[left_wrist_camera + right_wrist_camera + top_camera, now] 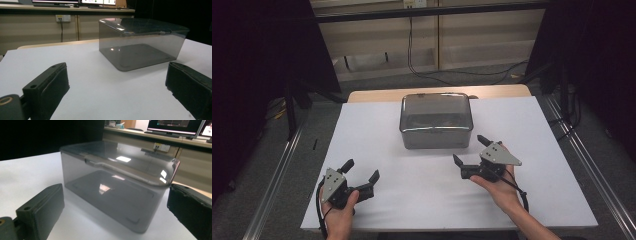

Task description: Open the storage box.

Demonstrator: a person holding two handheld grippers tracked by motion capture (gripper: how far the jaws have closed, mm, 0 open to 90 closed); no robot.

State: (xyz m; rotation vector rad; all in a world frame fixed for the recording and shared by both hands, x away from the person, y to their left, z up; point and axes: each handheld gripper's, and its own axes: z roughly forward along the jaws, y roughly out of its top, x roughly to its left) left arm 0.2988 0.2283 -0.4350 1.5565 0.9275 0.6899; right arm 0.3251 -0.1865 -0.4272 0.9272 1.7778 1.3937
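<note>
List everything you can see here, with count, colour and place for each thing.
lidded box: one, smoky grey see-through plastic, lid on, far middle of the table, beyond both grippers
table: one, white top with a pale wood edge at the far side
wall socket: one, white, on the beige cabinet front behind the table
cables: several, black, on the floor beyond the table
monitors: two, switched on, on the counter at the back
left gripper: one, black with a grey plate, near left of the table, jaws open
right gripper: one, black with a grey plate, near right, jaws open, close to the box
hands: two, one on each gripper
</note>
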